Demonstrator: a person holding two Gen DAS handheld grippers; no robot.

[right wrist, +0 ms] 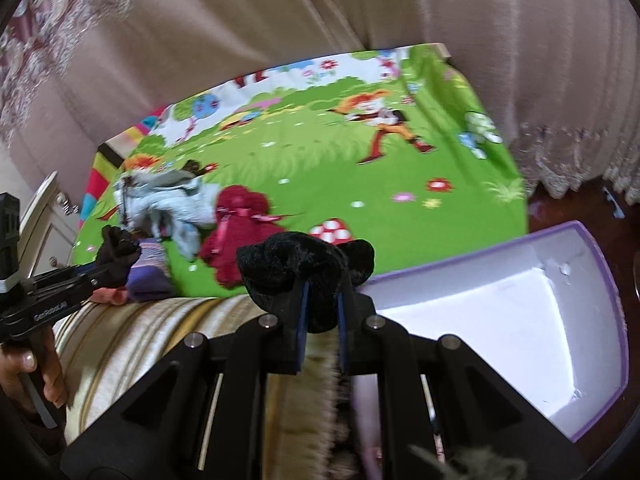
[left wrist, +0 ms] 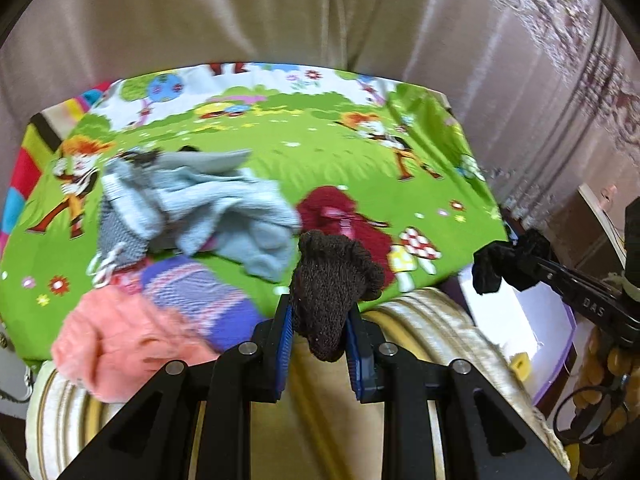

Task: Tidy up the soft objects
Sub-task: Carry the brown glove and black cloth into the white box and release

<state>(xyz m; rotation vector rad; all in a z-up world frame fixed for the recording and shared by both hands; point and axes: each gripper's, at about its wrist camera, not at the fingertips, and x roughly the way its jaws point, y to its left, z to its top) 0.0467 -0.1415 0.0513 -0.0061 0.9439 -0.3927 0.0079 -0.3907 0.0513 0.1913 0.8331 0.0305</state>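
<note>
Carrying two pinched socks, brown sock (left wrist: 330,280) in my left gripper (left wrist: 320,316) and black sock (right wrist: 304,268) in my right gripper (right wrist: 322,320), I risk either shallow bunch slipping short of the box (right wrist: 520,320) at near right.

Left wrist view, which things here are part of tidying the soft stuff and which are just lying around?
Part of the job:
brown knit sock in the left tongs
black sock in the right tongs
clothes pile
purple-edged box

Just lying about:
cartoon mat
curtain
striped cushion
</note>
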